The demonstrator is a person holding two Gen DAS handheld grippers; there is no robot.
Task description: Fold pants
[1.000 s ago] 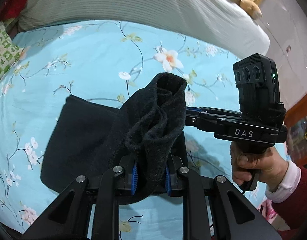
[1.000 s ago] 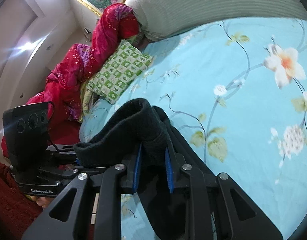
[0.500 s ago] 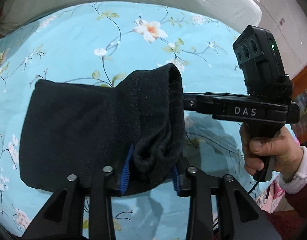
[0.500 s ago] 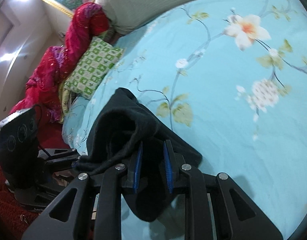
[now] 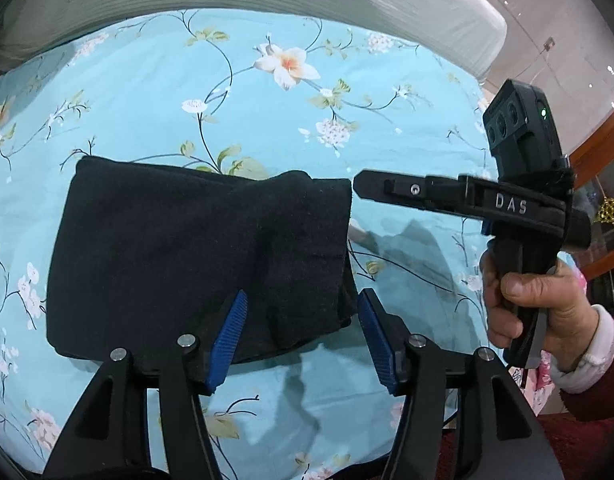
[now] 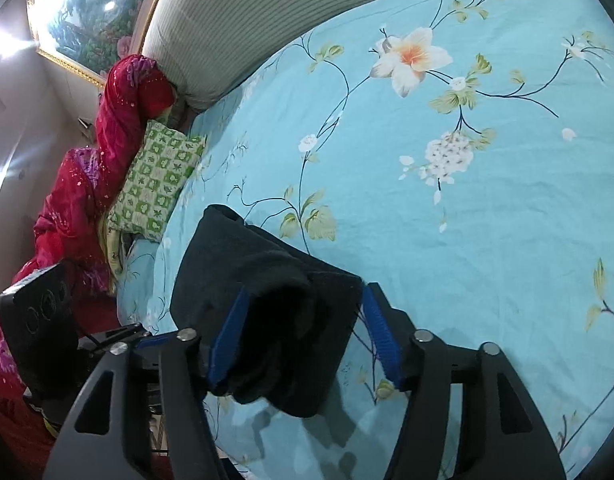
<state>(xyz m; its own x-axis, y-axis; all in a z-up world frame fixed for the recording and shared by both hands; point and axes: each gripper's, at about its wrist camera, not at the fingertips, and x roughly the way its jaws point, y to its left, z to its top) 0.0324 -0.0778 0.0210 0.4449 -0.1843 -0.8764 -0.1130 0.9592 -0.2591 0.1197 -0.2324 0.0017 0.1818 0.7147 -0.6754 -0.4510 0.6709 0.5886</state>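
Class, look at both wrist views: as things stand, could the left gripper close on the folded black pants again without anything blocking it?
Probably yes. The left gripper is open, its jaws straddling the near edge of the black pants lying on the floral sheet. The right gripper, also open, works the other end.

Framed picture cut by the frame's edge; red-sleeved arm beyond the edge.

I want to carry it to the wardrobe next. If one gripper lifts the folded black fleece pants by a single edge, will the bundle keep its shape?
Probably not. The folded black fleece pants look soft and thick, lying in loose layers on the blue floral bedsheet, so they would likely droop and unfold. The fuzzy nap should grip well against the left gripper's ribbed blue pads.
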